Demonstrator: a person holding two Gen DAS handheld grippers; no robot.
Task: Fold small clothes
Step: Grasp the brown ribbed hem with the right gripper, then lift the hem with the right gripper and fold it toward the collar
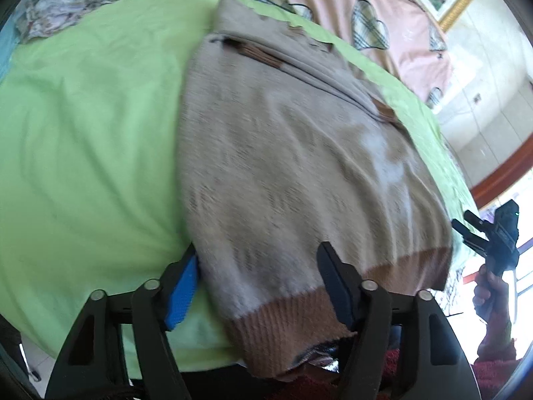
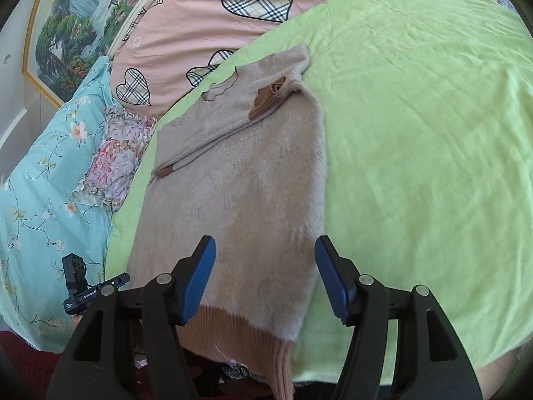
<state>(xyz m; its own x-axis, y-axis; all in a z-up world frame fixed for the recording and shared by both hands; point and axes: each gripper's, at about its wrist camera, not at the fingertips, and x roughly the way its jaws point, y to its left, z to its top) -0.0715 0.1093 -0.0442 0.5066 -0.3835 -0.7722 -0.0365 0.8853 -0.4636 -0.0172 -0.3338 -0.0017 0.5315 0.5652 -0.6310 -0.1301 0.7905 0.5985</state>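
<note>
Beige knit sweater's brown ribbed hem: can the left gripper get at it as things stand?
Probably yes. The left gripper is open, its fingers straddling the beige knit sweater's brown ribbed hem on the green bedsheet, with nothing lying over it.

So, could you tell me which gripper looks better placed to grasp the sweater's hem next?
Probably left. The left gripper is open, straddling the sweater's brown hem; the right gripper sits open over the body.
</note>
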